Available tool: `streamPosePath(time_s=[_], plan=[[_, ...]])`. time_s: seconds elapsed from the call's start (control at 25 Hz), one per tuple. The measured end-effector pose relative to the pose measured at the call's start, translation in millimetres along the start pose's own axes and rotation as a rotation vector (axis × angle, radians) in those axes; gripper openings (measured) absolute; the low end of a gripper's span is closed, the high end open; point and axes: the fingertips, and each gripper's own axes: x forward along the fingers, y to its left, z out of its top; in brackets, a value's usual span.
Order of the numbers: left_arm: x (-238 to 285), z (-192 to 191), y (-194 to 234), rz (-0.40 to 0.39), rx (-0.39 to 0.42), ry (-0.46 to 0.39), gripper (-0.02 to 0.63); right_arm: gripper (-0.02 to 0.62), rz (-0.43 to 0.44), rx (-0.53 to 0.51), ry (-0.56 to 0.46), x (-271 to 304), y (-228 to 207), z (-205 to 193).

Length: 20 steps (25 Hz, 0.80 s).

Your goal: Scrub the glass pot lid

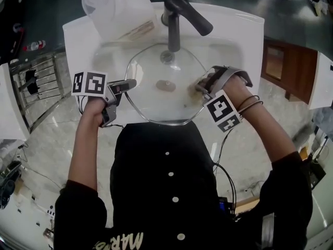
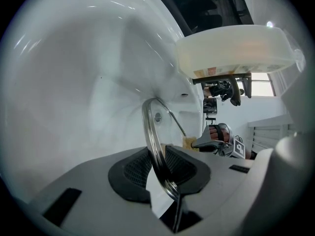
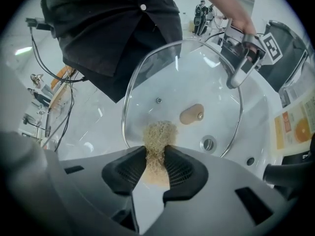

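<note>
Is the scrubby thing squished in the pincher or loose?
Squished: the right gripper pinches the tan scrubber from both sides with its jaws, its fluffy end poking out over the glass lid.

The left hand-held gripper (image 1: 126,84) has its jaws clamped edge-on over the left rim of the lid (image 1: 156,105), with the forearm reaching in from the lid's near left. The right hand-held gripper (image 1: 200,87) points steeply down at the right side of the lid. Its jaws are pinched on a scrubber (image 3: 158,134), and the wrist is bent inward.
</note>
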Motion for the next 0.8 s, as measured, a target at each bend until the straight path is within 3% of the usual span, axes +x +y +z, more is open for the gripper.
streamPosePath(time_s=[0.08, 0.2, 0.44, 0.64, 0.8], plan=[[-1, 0, 0, 0.003, -0.001, -0.001, 0.106, 0.126, -0.037, 0.022, -0.018, -3, -7, 2], [-1, -1, 0, 0.008, 0.001, -0.004, 0.106, 0.126, -0.162, 0.141, -0.128, -10, -35, 22], [-1, 0, 0, 0.012, -0.004, -0.007, 0.106, 0.127, -0.382, 0.262, -0.335, -17, -109, 101], [0, 0, 1, 0.018, -0.008, -0.012, 0.104, 0.127, -0.508, 0.278, -0.358, -23, -145, 127], [0, 0, 1, 0.022, -0.014, -0.013, 0.103, 0.128, -0.504, 0.241, -0.335, -22, -149, 134]])
